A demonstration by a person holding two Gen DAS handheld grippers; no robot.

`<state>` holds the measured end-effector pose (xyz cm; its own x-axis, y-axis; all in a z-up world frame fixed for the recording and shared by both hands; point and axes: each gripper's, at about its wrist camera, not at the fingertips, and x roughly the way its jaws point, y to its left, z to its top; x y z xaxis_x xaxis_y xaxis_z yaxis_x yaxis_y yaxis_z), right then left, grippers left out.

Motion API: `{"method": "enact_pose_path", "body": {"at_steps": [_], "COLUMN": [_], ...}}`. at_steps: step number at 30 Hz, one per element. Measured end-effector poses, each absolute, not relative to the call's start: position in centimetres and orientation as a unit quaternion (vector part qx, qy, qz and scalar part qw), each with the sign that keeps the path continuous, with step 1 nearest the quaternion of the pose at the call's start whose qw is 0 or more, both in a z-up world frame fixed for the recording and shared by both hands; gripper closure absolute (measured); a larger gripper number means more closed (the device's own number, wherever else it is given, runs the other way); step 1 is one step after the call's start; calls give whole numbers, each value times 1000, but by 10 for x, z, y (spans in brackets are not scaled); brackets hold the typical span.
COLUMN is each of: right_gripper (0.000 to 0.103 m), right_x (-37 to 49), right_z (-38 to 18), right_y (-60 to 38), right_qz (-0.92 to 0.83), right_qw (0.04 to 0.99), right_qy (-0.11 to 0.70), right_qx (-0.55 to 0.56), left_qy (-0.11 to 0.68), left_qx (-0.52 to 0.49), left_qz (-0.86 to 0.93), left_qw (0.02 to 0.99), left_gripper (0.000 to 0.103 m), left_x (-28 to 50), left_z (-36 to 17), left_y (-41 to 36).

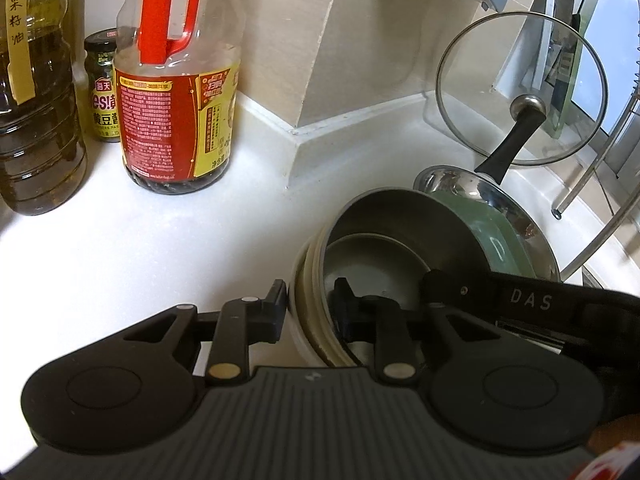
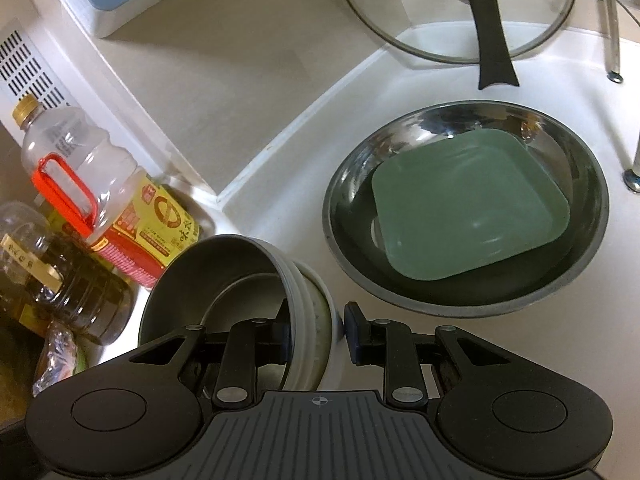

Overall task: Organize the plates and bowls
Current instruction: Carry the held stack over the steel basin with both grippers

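Left claw [image 1: 310, 308] and right claw [image 2: 316, 330] each clamp narrowly on opposite rim sides of the tilted stack of grey metal bowls [image 1: 394, 236], lifted above the white bench [image 1: 140, 248]. Beside it: wide steel basin [image 2: 576, 264] holding a square green plate [image 2: 468, 204].

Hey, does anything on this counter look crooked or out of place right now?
Yes: the stacked bowls are tipped on edge, gripped by both grippers, not flat. The green square plate lies in the steel pan.
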<state>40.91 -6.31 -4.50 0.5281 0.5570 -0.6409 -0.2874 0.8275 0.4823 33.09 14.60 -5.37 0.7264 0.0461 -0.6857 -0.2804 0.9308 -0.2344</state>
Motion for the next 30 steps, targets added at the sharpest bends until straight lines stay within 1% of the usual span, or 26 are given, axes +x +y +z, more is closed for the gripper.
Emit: {"method": "enact_pose_path", "body": {"at_steps": [17,30], "right_gripper": [77,77], "right_x": [408,404], "right_z": [-45,-33], "right_y": [-63,-62], "right_qz": [268,278], "right_qw": [853,857], "right_qy": [423,408], "right_qx": [149,148], "left_qy": [358,342], "left_qx": [-169,-169], "left_qz": [110,113], "left_qw": [912,917], "left_gripper": [80,80], "left_x": [321,316], "left_z": [-50,-38], "left_y": [143,143]}}
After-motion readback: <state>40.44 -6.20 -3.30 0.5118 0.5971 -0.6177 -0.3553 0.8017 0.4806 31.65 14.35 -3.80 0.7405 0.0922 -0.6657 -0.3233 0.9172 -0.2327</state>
